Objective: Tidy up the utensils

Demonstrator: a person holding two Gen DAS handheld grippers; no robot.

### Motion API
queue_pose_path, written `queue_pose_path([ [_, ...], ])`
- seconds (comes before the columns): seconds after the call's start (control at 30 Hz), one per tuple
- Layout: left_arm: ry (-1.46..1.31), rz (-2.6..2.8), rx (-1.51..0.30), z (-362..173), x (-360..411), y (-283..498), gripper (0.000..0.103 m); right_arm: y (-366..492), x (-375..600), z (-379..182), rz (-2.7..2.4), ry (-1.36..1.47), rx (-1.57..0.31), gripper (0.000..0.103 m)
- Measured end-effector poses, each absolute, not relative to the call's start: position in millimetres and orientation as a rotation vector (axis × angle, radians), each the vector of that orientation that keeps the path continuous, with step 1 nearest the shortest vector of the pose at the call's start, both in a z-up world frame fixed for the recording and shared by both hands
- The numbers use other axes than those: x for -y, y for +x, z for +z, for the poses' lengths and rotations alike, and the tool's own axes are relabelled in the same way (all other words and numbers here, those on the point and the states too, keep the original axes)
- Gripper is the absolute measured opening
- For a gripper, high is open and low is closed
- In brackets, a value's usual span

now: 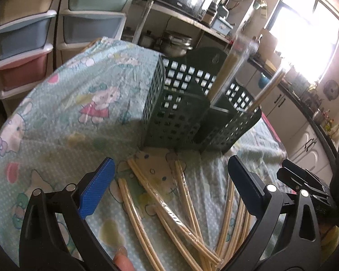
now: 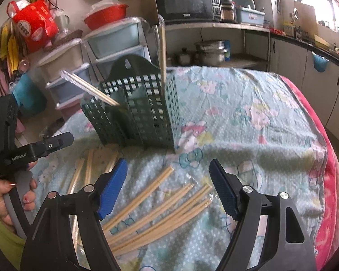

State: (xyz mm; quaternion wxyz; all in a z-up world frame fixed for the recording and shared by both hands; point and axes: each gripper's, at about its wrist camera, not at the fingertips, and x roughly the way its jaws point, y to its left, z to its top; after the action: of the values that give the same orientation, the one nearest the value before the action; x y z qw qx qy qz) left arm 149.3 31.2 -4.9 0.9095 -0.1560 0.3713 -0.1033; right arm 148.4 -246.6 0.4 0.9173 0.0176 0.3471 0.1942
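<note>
A dark green slotted utensil caddy (image 1: 183, 110) (image 2: 142, 110) stands on the cartoon-print cloth. Two wrapped chopstick pairs stick out of it, one upright (image 2: 162, 52) and one leaning out (image 2: 90, 87); both also show in the left wrist view (image 1: 228, 74) (image 1: 271, 85). Several wrapped wooden chopstick pairs lie loose on the cloth in front of it (image 1: 169, 214) (image 2: 160, 205). My left gripper (image 1: 169, 164) hangs open above them, nothing between its blue pads. My right gripper (image 2: 168, 167) is open too, over another group of chopsticks. The left gripper's body (image 2: 22, 149) appears at the left of the right wrist view.
The table's cloth (image 2: 248, 117) drops off at a pink edge (image 2: 327, 158) on the right. Behind stand plastic drawer units (image 1: 24, 36), a shelf with a microwave (image 2: 185, 4) and pots, and a kitchen counter (image 2: 316, 52). A hand (image 2: 2, 198) holds the left tool.
</note>
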Motion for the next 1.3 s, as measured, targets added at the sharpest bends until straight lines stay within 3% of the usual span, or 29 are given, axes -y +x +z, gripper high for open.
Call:
queue_pose_path([
  [0.2, -0.329, -0.215, -0.82, -21, -30, 158, 0.092, 160, 249, -16, 0.401, 0.039, -0.768, 0.057],
  [0.4, -0.359, -0.205, -0.878, -36, -36, 171, 0.073, 178, 247, -39, 0.404, 0.034, -0.853, 0.039],
  [0.67, -0.398, -0.186, -0.935, -51, -43, 181, 0.066, 196, 248, -60, 0.391, 0.05, -0.928, 0.037],
  [0.9, -0.42, -0.178, -0.961, -58, -47, 194, 0.06, 204, 249, -70, 0.39, 0.064, -0.951, 0.026],
  [1.1, -0.391, -0.15, -0.964, -60, -45, 201, 0.045, 205, 251, -71, 0.374, 0.067, -0.947, 0.018],
  [1.3, -0.314, -0.095, -0.955, -61, -43, 203, 0.013, 206, 259, -70, 0.37, 0.102, -0.933, 0.01],
])
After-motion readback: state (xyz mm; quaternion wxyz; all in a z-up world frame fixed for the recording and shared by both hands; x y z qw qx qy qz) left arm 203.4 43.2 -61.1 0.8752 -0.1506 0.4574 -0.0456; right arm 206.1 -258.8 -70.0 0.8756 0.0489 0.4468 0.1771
